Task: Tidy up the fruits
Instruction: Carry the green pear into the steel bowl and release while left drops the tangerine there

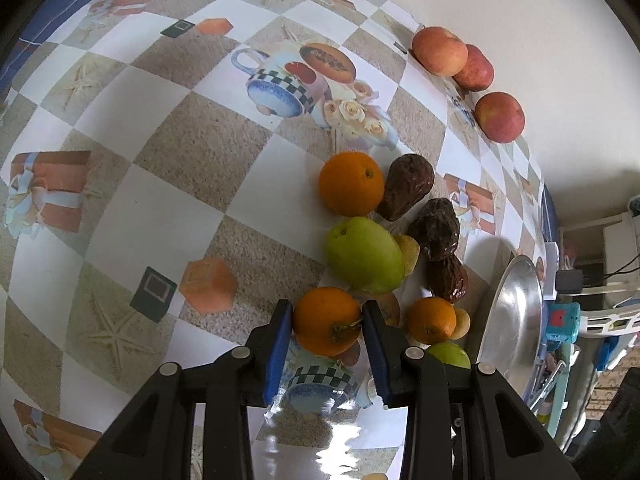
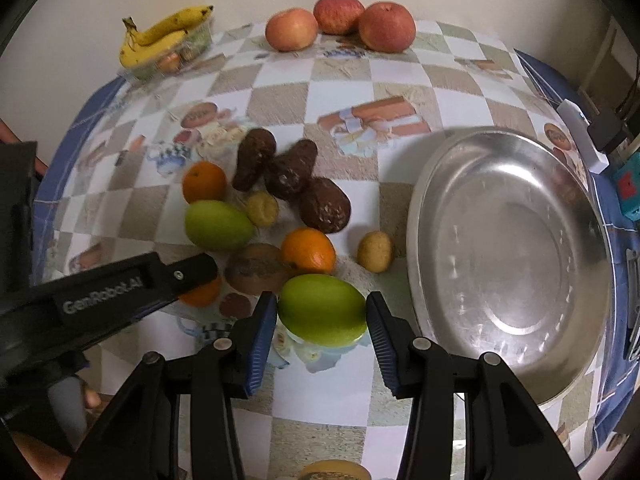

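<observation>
The left tool (image 1: 326, 314) grips an orange (image 1: 326, 320) between its blue pads at 6 o'clock on the worktop (image 1: 192, 160). The right tool (image 2: 322, 312) clamps a green mango (image 2: 322, 310), with the steel bowl (image 2: 508, 256) at its 3 o'clock and 3 apples (image 2: 340, 24) at 12.

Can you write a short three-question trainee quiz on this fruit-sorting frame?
1. True or false: the left claw is shut on an orange.
2. What sits between the right claw's pads? A) banana B) green mango C) apple
3. How many red apples stand along the table's far edge?

Key: 1 true. 2 B; the pads touch its sides. 3 three. The steel bowl holds nothing yet.
</observation>
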Available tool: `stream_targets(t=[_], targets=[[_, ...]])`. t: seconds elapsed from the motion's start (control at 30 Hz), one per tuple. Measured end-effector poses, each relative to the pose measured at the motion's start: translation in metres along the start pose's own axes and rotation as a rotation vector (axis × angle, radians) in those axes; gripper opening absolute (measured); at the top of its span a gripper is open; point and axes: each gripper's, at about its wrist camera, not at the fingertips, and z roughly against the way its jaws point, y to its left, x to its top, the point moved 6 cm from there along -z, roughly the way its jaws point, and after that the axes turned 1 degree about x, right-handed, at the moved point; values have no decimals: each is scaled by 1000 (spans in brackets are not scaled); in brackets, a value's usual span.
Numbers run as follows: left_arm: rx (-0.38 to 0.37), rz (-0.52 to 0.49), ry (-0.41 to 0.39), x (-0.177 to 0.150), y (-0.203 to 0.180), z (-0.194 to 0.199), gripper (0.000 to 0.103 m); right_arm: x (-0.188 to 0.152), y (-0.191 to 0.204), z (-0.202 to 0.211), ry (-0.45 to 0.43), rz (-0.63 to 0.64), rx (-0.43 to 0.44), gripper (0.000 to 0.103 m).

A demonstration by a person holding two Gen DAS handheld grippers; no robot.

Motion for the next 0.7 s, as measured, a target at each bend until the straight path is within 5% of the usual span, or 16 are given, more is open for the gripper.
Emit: stream_targets(t=[0.47,0.7], targets=[[-40,-89,-58,-1,-29,17,38,12,-24,24,-71,-105,62,48],[-105,-232,-16,-18,-88,3,38,24,-91,37,-126,-262,-61,48]])
